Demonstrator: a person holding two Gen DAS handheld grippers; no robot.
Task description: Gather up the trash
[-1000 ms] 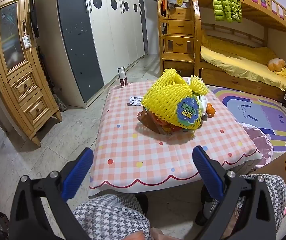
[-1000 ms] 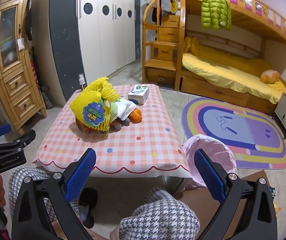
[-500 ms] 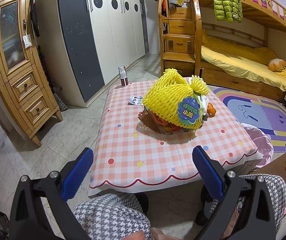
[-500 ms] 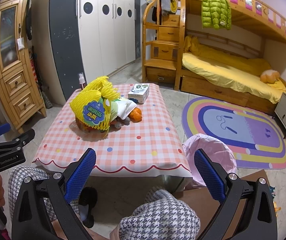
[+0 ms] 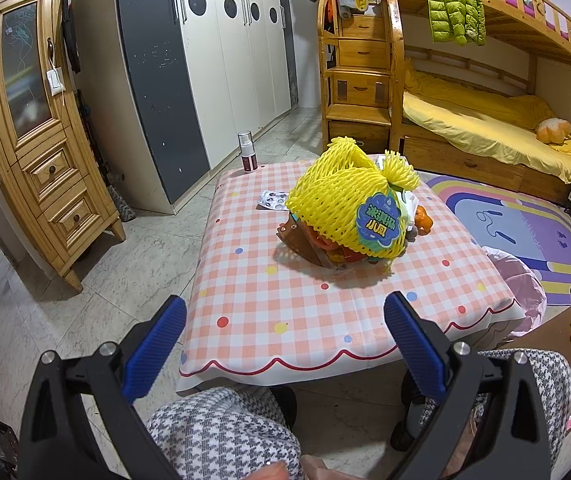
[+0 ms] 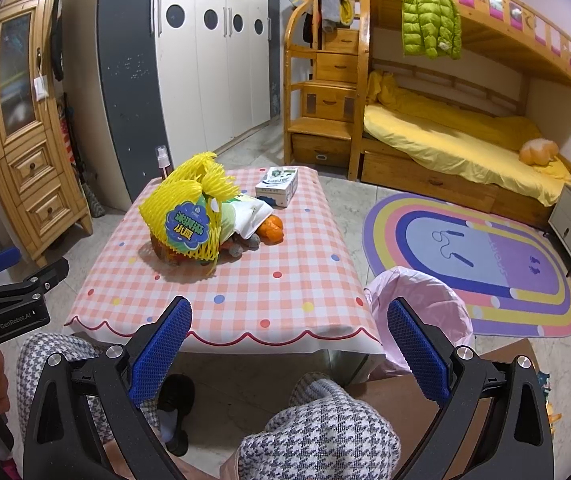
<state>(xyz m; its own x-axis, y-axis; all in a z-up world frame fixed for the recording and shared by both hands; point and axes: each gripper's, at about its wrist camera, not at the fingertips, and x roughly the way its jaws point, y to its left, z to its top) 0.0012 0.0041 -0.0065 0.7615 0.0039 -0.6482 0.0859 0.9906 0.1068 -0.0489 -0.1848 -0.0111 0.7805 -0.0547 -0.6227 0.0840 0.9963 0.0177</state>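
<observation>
Bedroom floor of pale marble tile carries a low table (image 5: 325, 320) under a pink-and-white checked cloth with coloured dots and a scalloped red hem. Near the table's centre lies the trash heap: a yellow foam fruit net (image 5: 337, 204) with a blue-green flower-shaped label, draped over brown and orange wrappers (image 5: 305, 242). Touching it at 3 o'clock in the right wrist view are crumpled white paper (image 6: 251, 212), a grey scrap and an orange peel (image 6: 271, 229). A white carton (image 6: 278, 185) stands apart toward the far edge; a blister pack (image 5: 271, 199) lies flat just beside the net at 10 o'clock in the left wrist view; a spray bottle (image 5: 246, 156) stands upright at the far left corner. The near half of the cloth is bare up to the hem. A bin lined with a pink bag (image 6: 421, 308) stands open on the floor, just off the table's near right corner, beside a rainbow rug (image 6: 481, 256). Left tool (image 5: 285, 332) and right tool (image 6: 289, 334) hover short of the near edge, above houndstooth-clad knees, both released with blue pads wide apart, grasping nothing.
</observation>
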